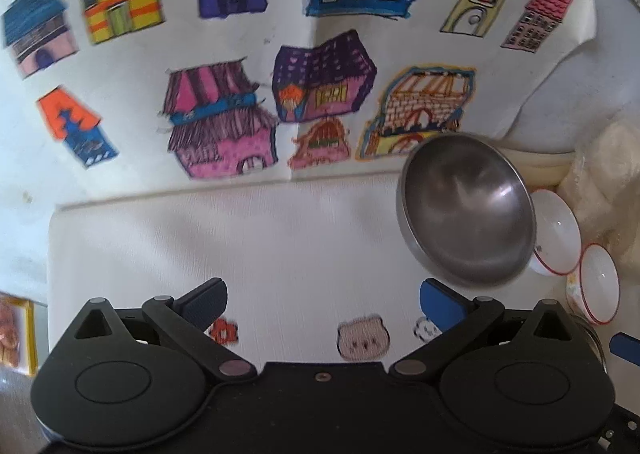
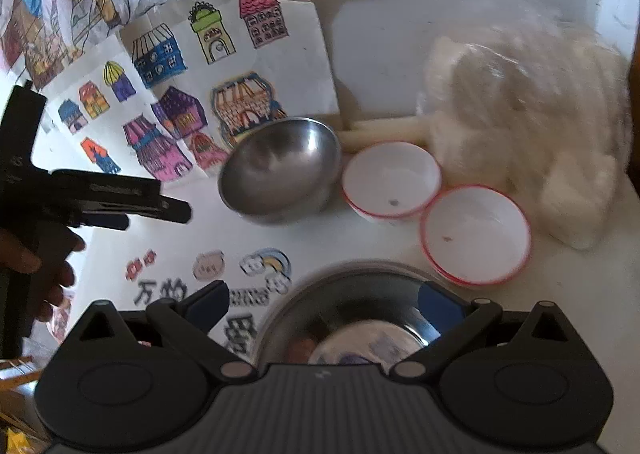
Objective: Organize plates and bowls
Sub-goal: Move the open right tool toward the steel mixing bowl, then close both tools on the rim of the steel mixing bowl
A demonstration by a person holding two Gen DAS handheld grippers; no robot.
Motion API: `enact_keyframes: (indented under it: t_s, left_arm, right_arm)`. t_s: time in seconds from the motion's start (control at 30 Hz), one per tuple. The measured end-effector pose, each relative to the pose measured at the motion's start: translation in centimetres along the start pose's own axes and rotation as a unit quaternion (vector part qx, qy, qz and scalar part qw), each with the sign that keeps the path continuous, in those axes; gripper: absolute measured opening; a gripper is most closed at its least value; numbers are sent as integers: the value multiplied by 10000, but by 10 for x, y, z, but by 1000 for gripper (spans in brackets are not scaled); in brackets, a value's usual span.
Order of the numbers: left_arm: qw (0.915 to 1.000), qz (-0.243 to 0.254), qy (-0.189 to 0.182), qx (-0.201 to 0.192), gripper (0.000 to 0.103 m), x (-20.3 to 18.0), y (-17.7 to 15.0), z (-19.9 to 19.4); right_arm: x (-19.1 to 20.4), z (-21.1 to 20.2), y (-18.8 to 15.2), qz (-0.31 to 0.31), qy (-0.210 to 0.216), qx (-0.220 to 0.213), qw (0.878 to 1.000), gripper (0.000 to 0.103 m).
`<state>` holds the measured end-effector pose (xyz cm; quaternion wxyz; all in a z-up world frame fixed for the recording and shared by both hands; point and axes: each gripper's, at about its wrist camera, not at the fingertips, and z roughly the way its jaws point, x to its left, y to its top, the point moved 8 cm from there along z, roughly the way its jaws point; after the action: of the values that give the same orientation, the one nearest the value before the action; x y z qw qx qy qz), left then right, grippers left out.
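A white table carries a drawing sheet of coloured houses. The steel bowl stands at the sheet's near edge, two red-rimmed white bowls just beside it, touching each other. A second steel bowl, apparently holding a plate, sits below the right gripper, jaws spread. The left gripper gapes over bare table.

White mat lies bare left of the steel bowl; white bowls and plush crowd its right.
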<state>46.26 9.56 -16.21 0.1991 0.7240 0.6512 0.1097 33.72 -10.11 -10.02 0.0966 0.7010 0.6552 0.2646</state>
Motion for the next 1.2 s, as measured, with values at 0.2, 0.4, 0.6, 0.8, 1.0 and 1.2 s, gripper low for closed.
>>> enact_keyframes:
  t_s: [0.2,0.4,0.6,0.8,1.0,1.2]
  left_arm:
    - [9998,155,-114,28,102,-3,24,19]
    - [9993,227,-286,15,102,-13,39,29]
    - [9990,228,-389,33,101,-23,43,37]
    - [9991,148,-384,48,87,-32,42,43]
    - [9989,-33,-464,77,69,-35,44,47]
    - [9981,-33,-595,167,38,-43,41,53]
  right_arm:
    - [10,22,23,279,148,-58,9995,97]
    - [15,44,39,441,117,-106,9989,87]
    - [13,64,45,511,-23,-33,9987,79]
    - [6,78,49,704,-110,48,9974,67]
    - [-1,88,53,1029,1,121,9946,53]
    - [-1,97,55,1031,71,205,9944,47]
